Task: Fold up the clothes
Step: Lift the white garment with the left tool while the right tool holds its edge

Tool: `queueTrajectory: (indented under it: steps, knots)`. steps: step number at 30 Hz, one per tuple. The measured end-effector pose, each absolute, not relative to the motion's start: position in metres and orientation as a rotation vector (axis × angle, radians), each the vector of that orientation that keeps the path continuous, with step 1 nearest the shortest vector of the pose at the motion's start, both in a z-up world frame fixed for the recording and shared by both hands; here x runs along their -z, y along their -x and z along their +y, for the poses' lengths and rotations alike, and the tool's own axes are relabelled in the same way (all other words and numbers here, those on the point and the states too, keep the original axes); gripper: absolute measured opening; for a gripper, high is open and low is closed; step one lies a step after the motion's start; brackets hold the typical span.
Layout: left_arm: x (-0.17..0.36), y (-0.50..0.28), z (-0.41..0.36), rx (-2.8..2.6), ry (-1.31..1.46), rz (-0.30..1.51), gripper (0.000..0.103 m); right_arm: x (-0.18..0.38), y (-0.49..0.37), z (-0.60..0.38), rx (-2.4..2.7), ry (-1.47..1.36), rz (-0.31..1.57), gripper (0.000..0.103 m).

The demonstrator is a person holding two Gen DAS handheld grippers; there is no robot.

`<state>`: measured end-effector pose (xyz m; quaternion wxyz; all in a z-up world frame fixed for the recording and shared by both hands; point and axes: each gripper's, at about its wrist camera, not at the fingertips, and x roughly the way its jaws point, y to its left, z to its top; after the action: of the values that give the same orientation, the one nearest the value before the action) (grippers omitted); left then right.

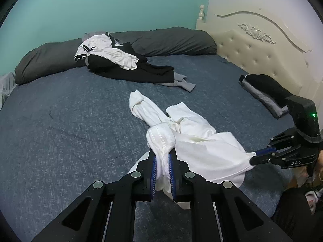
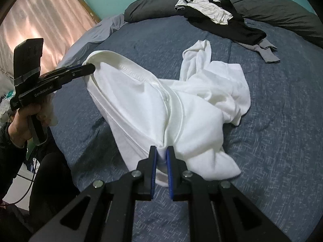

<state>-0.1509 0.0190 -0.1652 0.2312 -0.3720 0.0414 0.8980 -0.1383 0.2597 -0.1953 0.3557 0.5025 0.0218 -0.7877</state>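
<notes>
- Between the left gripper's [image 1: 162, 157] two black fingers [image 1: 150, 169] sits a bunched fold of the white shirt [image 1: 193, 143]. The blue pads squeeze it tight, right by the stitched neck band.
- From the left tongs the shirt hangs a little above the blue bed cover [image 1: 70, 121], and the rest of it lies crumpled on the cover just ahead of them.
- Ahead of the left tongs, one long white part of the shirt stretches out toward the far side of the bed.
- Far ahead of both tongs is a messy pile of black, white and grey clothes [image 1: 121, 62]. It lies against a long dark grey pillow [image 1: 165, 40] by the green wall [image 1: 101, 4].
- Right of the left tongs, the shirt is pulled across to the right gripper [image 2: 161, 151]. Its blue pads pinch another edge of the same shirt, so it is stretched between the two tongs.
- Seen from the right tongs, a person's hand [image 2: 22, 117] holds the handle of the left tongs, off to their left.
- Far to the right of the left tongs, past the right tongs, a folded black and grey stack [image 1: 264, 92] sits on the bed near the cream headboard [image 1: 258, 46].
</notes>
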Motion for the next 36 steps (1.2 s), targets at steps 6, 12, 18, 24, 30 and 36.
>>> queueTrajectory:
  steps: [6, 12, 18, 24, 30, 36]
  knots:
    - [0.171, 0.141, 0.017, -2.473, 1.044, 0.096, 0.012, 0.193, 0.132, 0.258, 2.023, -1.314, 0.075, 0.017]
    - [0.176, 0.134, 0.012, -2.474, 1.054, 0.078, 0.012, 0.183, 0.136, 0.276, 2.074, -1.284, -0.010, 0.032]
    - [0.179, 0.135, 0.011, -2.467, 1.059, 0.072, 0.012, 0.184, 0.149, 0.277, 2.139, -1.298, -0.002, 0.033]
    - [0.181, 0.136, 0.011, -2.462, 1.063, 0.061, 0.012, 0.197, 0.165, 0.259, 2.146, -1.346, 0.001, 0.037]
    - [0.180, 0.139, 0.009, -2.462, 1.064, 0.072, 0.012, 0.208, 0.170, 0.238, 2.103, -1.395, 0.106, 0.037]
    - [0.177, 0.139, 0.011, -2.462, 1.055, 0.077, 0.012, 0.224, 0.159, 0.230, 2.056, -1.447, 0.239, 0.012]
